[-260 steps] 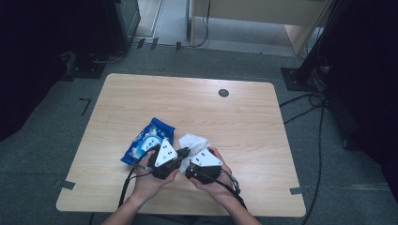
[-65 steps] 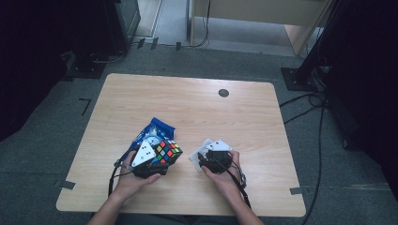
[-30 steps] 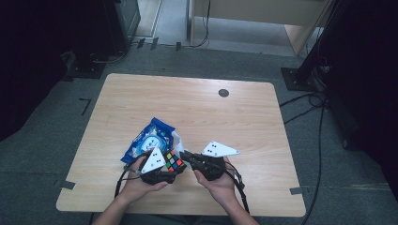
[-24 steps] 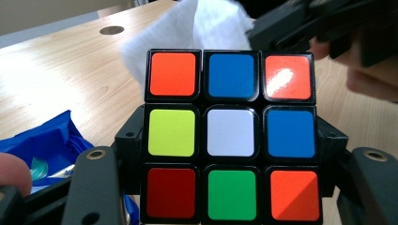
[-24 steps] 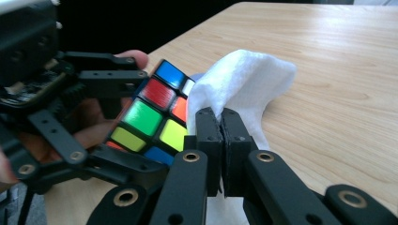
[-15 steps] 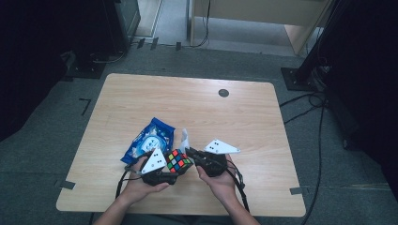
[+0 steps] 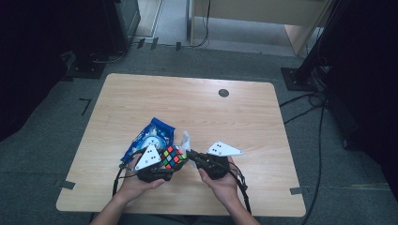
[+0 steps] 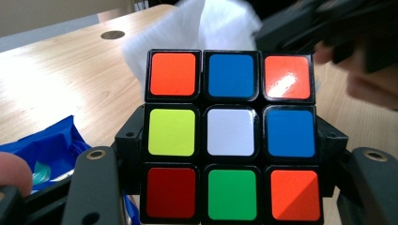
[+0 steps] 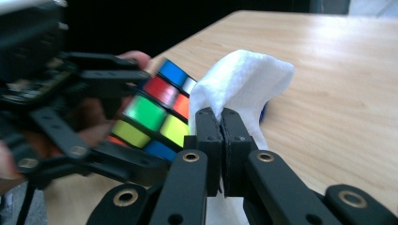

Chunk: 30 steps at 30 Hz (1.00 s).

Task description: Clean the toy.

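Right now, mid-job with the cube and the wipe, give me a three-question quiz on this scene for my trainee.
1. True or false: the left tongs are shut on the multicoloured plastic puzzle cube.
2. What do the right tongs pinch? A) the blue plastic wipes packet B) the white crumpled paper wipe C) nothing
3. Fill in: in the left gripper view, the centre sticker of the cube face towards the camera is ____.

Key:
1. True: the cube sits clamped between the two jaws, lifted off the light wooden table.
2. B: the jaws are closed on a fold of the wipe, close beside the cube.
3. White.
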### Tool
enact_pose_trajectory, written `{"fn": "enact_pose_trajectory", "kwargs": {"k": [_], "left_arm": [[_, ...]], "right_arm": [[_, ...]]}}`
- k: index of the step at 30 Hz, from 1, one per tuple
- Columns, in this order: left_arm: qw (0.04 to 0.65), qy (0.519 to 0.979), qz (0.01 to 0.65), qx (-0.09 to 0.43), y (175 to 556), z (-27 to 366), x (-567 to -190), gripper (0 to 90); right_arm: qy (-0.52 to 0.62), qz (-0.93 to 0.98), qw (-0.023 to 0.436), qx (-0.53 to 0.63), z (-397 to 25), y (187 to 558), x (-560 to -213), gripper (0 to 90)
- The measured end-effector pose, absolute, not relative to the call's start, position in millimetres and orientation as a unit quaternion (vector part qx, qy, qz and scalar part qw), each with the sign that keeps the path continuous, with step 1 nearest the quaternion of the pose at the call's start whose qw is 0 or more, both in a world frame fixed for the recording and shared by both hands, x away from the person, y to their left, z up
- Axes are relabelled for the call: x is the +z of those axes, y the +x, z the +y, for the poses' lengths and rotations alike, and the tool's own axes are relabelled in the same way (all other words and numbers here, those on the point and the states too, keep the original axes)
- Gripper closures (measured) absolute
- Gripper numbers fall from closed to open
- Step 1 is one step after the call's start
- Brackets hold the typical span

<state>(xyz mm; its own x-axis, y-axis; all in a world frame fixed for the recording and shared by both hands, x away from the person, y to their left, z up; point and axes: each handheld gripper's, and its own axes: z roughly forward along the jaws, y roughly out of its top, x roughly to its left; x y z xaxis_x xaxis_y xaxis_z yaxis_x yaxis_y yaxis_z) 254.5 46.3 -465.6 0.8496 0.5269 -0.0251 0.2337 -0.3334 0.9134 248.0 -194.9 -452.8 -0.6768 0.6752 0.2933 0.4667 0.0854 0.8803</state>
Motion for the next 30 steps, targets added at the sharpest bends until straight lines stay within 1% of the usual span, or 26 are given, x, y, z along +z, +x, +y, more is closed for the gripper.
{"fn": "enact_pose_trajectory", "kwargs": {"k": [6, 7, 11, 13, 16, 22, 26, 28, 30], "left_arm": [[0.523, 0.808, 0.234, 0.135, 253.9, 42.2, -467.3, 34.0], [0.52, 0.811, 0.232, 0.136, 253.4, 40.8, -468.0, 34.0], [0.517, 0.814, 0.227, 0.138, 251.2, 37.0, -469.0, 34.0], [0.517, 0.813, 0.227, 0.14, 251.6, 38.4, -467.5, 34.0], [0.529, 0.804, 0.24, 0.127, 256.0, 46.3, -465.0, 34.0], [0.549, 0.782, 0.265, 0.128, 262.9, 60.6, -458.8, 34.0], [0.545, 0.781, 0.274, 0.134, 264.7, 62.5, -459.6, 34.0], [0.541, 0.783, 0.274, 0.135, 265.3, 61.8, -460.4, 34.0], [0.541, 0.783, 0.274, 0.135, 265.5, 60.9, -460.6, 34.0]], "right_arm": [[0.399, 0.726, 0.094, 0.553, -193.5, 248.5, -451.9, 89.3], [0.393, 0.723, 0.09, 0.561, -190.7, 245.5, -447.7, 89.3], [0.359, 0.724, 0.099, 0.58, -182.0, 232.8, -432.2, 89.3], [0.354, 0.725, 0.103, 0.582, -181.4, 230.5, -430.0, 89.2], [0.363, 0.728, 0.104, 0.572, -185.8, 234.7, -436.8, 89.2], [0.426, 0.736, 0.102, 0.515, -205.2, 257.2, -466.3, 89.3], [0.453, 0.727, 0.131, 0.498, -216.6, 266.0, -470.9, 89.1], [0.465, 0.719, 0.144, 0.496, -221.7, 268.2, -470.4, 86.0], [0.469, 0.711, 0.153, 0.501, -225.0, 267.3, -468.0, 78.6]]}}
